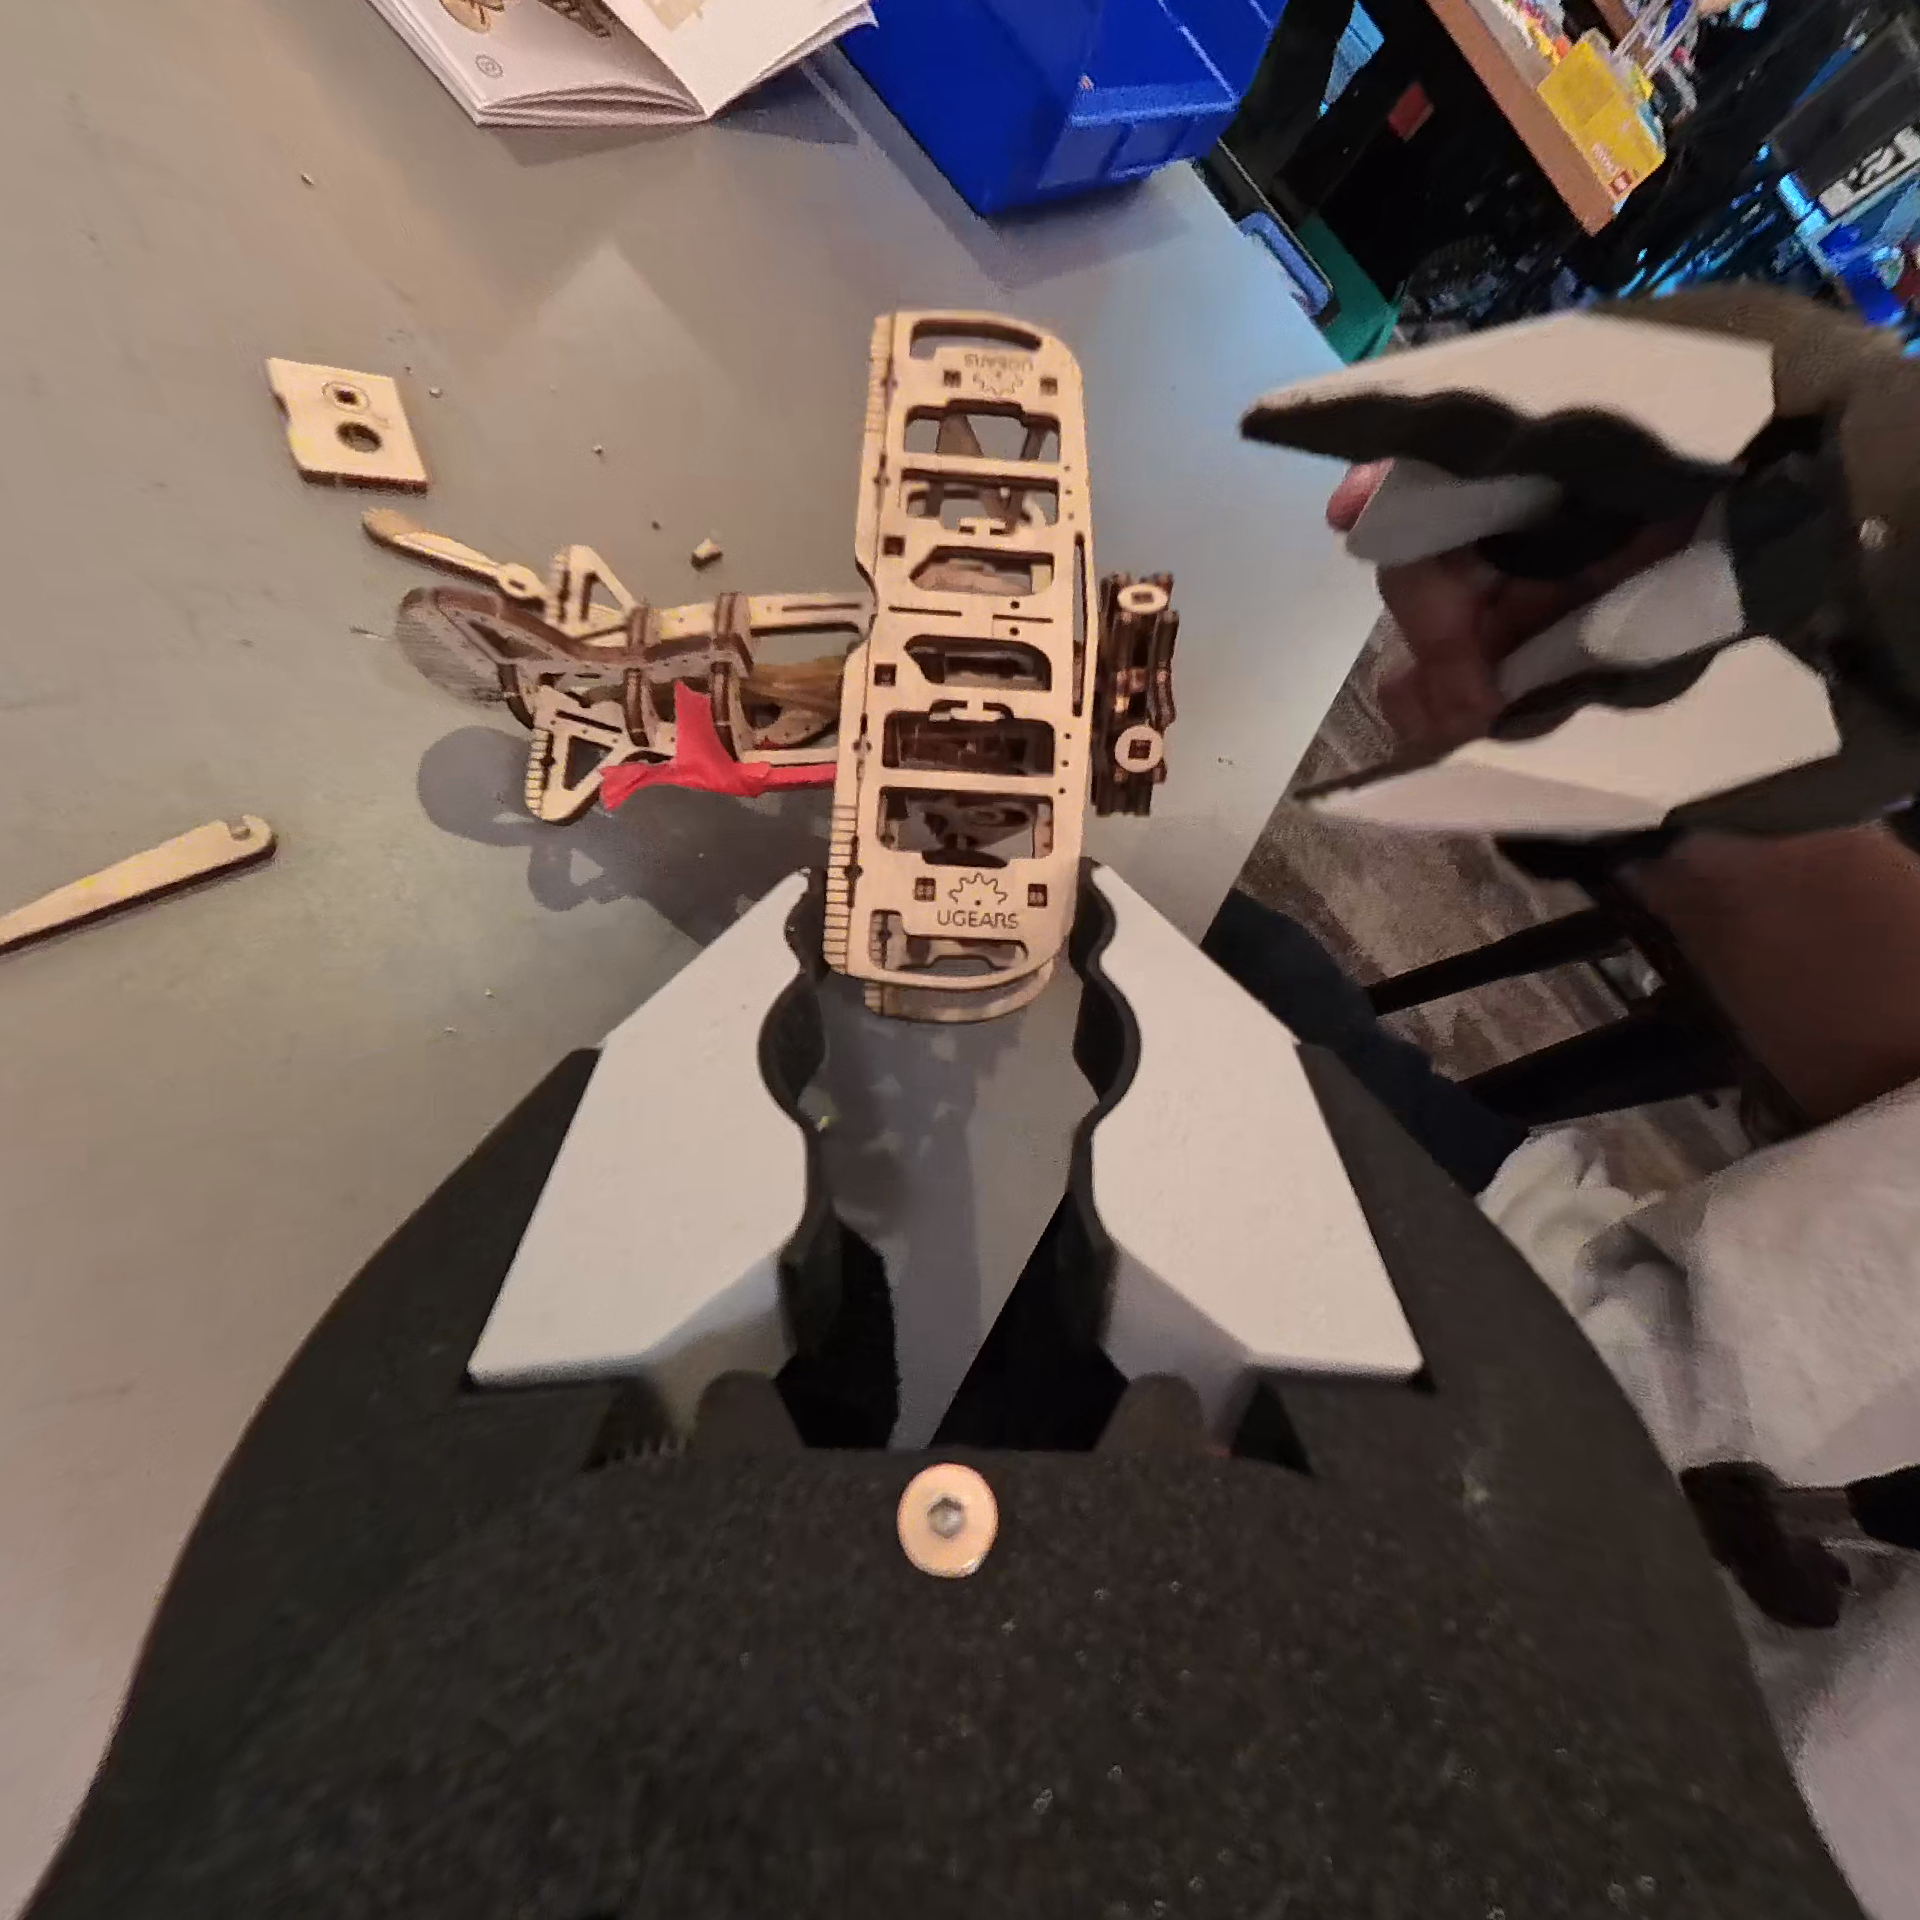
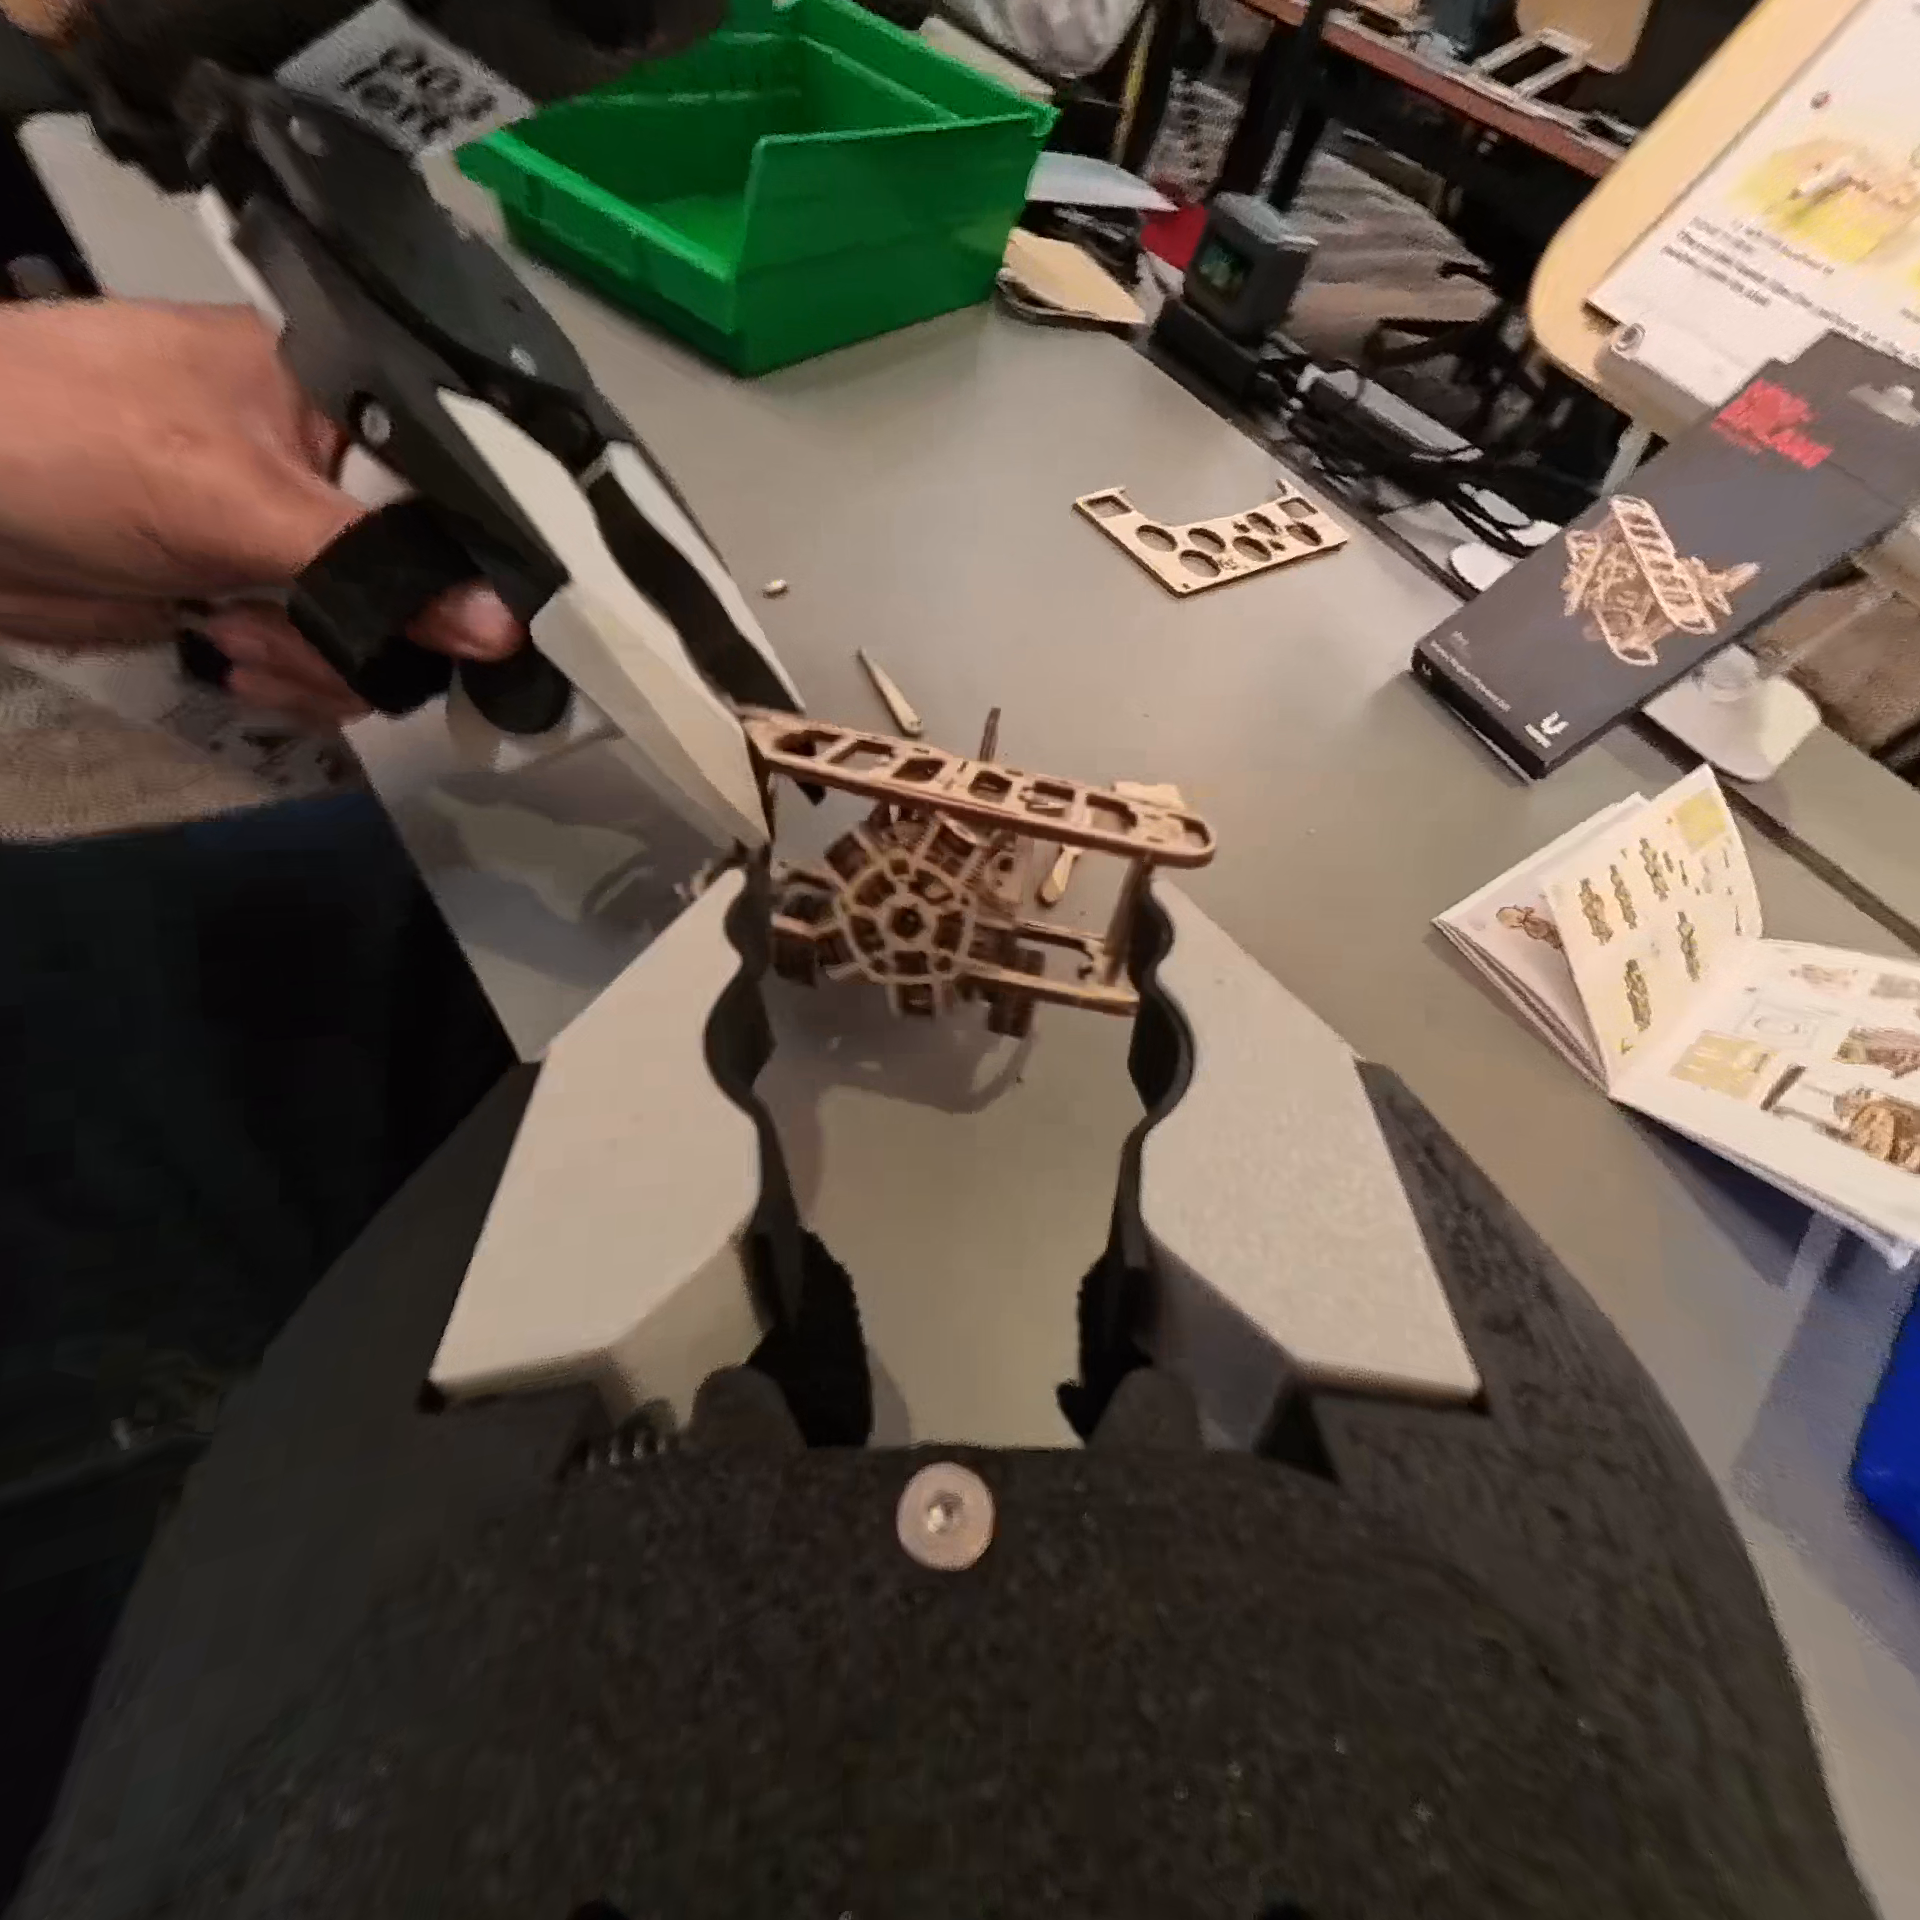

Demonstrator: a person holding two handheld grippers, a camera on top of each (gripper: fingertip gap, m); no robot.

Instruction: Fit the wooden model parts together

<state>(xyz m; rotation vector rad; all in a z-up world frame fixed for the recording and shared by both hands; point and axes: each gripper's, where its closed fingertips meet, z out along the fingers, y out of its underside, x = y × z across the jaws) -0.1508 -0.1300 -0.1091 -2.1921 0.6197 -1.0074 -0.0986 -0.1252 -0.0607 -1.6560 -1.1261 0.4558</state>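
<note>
We hold the left gripper [image 1: 951, 951] closed on the near tip of the upper wing [image 1: 966, 665] of the wooden biplane [image 1: 831, 675], which stands on the grey table [image 1: 208, 1039] near its edge. In the right wrist view, this gripper [image 2: 764, 774] comes in from the upper left and its fingers clamp the wing end [image 2: 774, 740]. The right gripper [image 2: 940, 925] is open, its fingers spread on either side of the radial engine [image 2: 904, 925] at the nose, and we cannot tell whether they touch the model. In the left wrist view, the right gripper [image 1: 1288, 613] sits to the right of the plane, jaws apart. A strip of red tape [image 1: 696, 764] is wrapped around the fuselage behind the wings. Loose wooden parts lie on the table: a small square plate [image 1: 348, 424] with holes, a thin strip [image 1: 135, 883] at the left edge, and a punched-out sheet [image 2: 1210, 538] farther back. An open booklet [image 2: 1704, 997] lies to the right, with a dark box [image 2: 1652, 582] beyond it. A green bin [image 2: 769, 187] stands at the far side and a blue bin [image 1: 1049, 94] near the table corner.
</note>
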